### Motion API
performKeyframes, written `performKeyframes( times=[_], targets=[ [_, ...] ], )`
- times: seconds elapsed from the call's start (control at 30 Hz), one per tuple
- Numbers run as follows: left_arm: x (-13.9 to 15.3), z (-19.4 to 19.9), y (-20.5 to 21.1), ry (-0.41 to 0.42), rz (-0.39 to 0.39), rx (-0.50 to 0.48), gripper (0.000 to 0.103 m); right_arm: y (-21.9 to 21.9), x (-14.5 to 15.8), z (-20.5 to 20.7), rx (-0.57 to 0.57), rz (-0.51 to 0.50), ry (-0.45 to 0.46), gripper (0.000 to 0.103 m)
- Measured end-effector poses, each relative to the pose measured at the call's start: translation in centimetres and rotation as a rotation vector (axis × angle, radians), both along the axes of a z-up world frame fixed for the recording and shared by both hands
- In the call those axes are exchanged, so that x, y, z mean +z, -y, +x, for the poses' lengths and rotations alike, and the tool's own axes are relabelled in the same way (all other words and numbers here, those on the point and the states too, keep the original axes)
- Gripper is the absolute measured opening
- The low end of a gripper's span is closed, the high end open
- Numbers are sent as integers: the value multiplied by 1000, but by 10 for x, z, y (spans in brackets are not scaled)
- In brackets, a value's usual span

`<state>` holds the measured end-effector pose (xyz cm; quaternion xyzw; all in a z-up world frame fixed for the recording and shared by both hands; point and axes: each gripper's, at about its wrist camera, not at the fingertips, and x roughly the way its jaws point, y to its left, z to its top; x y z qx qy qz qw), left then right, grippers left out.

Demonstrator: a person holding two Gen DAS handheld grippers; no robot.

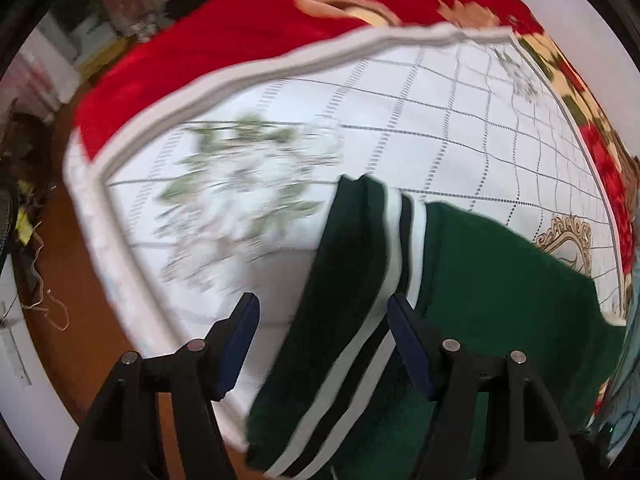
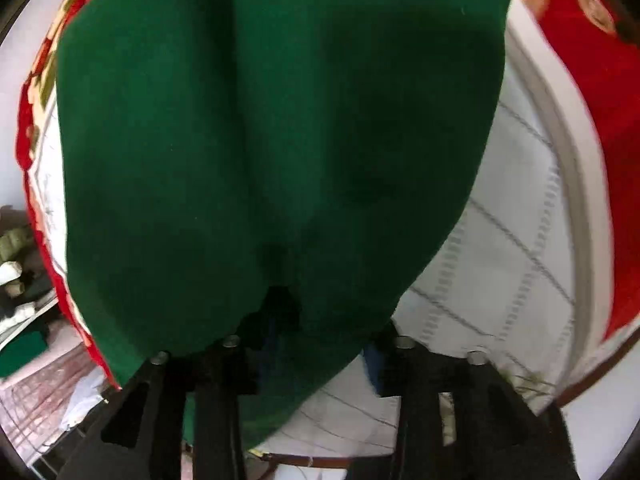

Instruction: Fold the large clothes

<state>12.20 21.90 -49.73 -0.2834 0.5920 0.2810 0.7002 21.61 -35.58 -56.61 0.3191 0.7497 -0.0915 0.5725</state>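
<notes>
Here, the dark green garment with white and black stripes (image 1: 400, 280) lies on the white checked mattress (image 1: 440, 112); left gripper (image 1: 320, 316) spread over its striped band; right gripper (image 2: 316, 344) buried in green cloth, grip unclear; no readable writing

left wrist: high over mattress (image 1: 440, 120); right wrist: close; shared: green garment (image 1: 500, 280)

The dark green garment (image 1: 500, 280) with white and black stripes (image 1: 396, 240) lay spread on the bed, one end overhanging the edge.
</notes>
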Motion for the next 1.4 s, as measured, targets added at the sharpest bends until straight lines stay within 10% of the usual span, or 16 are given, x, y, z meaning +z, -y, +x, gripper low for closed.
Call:
performKeyframes(
  times=[0.13,0.2,0.23,0.5,0.67,0.97,1.07,1.17,1.4],
  targets=[
    [-32,39,3,-19,21,-75,62,-1,30,-5,120,-97,80,52],
    [-34,52,5,7,54,-121,11,-2,38,-8,125,-95,102,52],
    [-33,59,8,2,81,-145,7,-2,43,-9,122,-92,114,52],
    [23,64,15,112,189,-180,4,-30,97,11,207,-232,268,52],
    [-14,71,-12,56,163,-115,4,-70,106,52,329,-190,351,52],
    [-8,70,-6,37,182,-141,8,-202,17,151,528,-145,294,51],
    [6,65,-3,92,191,-153,25,-212,-10,164,522,-182,264,52],
    [20,63,5,126,191,-154,101,-219,-12,179,534,-186,186,53],
    [33,49,49,176,103,-145,101,-257,56,147,752,-60,255,53]
  ],
)
